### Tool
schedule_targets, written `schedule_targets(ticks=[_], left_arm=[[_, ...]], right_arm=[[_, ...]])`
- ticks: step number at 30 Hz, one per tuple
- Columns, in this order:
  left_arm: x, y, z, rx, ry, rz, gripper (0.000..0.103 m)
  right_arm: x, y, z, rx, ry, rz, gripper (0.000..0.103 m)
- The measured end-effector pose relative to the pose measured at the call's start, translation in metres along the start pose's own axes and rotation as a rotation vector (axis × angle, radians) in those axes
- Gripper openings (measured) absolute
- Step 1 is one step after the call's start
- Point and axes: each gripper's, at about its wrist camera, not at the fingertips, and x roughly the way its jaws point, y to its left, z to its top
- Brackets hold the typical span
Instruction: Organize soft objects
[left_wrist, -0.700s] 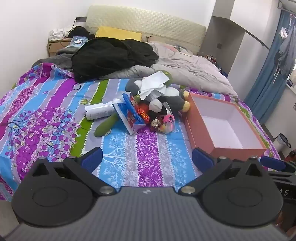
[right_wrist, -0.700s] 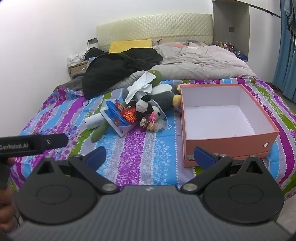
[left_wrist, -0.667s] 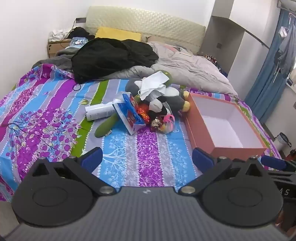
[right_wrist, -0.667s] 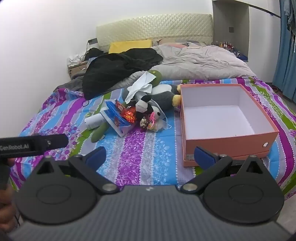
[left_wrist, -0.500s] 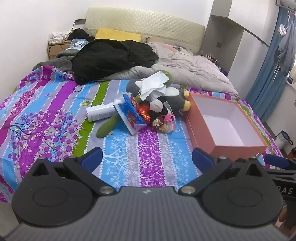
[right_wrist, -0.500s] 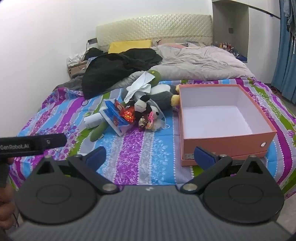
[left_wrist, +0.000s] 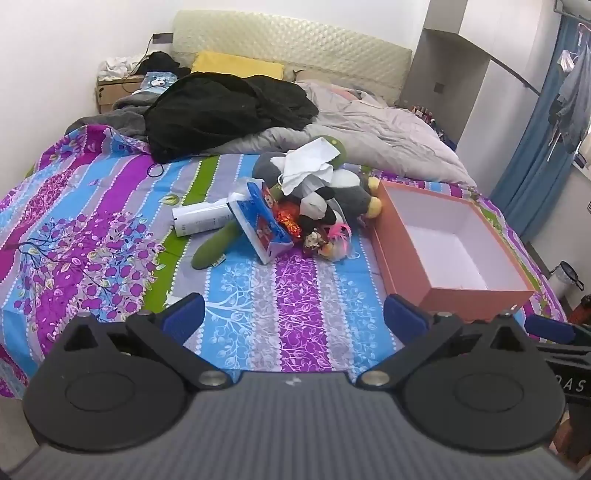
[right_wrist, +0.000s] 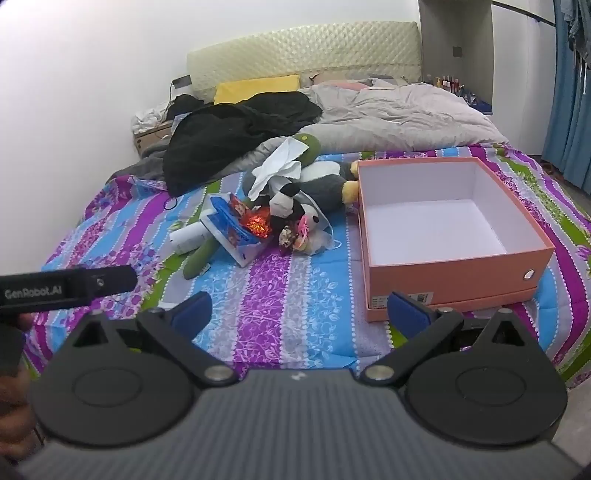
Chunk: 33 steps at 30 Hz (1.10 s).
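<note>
A pile of soft toys lies mid-bed: a grey penguin plush (left_wrist: 351, 195) (right_wrist: 325, 186), a black-and-white cow plush (left_wrist: 314, 212) (right_wrist: 286, 205), a long green plush (left_wrist: 218, 243) (right_wrist: 199, 256), a small doll (left_wrist: 325, 240) (right_wrist: 295, 236), and a blue tissue pack (left_wrist: 264, 221) (right_wrist: 232, 229). An open orange box (left_wrist: 402, 258) (right_wrist: 450, 273) stands right of the pile, with nothing inside. My left gripper (left_wrist: 293, 319) is open and empty above the bed's near edge. My right gripper (right_wrist: 299, 314) is open and empty near the box's front corner.
A white tube (left_wrist: 199, 219) lies left of the pile. A black garment (left_wrist: 221, 107) and grey duvet (left_wrist: 376, 136) cover the far bed. Striped bedsheet (left_wrist: 288, 295) lies between grippers and pile. The left gripper's body (right_wrist: 66, 286) shows at the right view's left edge.
Both grippers have moved slightly forward and a little higher over the bed. Nothing on the bed has moved; the jaws stay open.
</note>
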Motion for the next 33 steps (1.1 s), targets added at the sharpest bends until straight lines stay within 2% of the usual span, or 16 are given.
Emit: schedule_targets(ticks=[33], left_arm=[[0.0101,0.0047,-0.0026,-0.009,0.022,0.015,0.103]], right_arm=[[0.0070,0.0043,-0.0021,-0.016,0.034,0.014,0.103]])
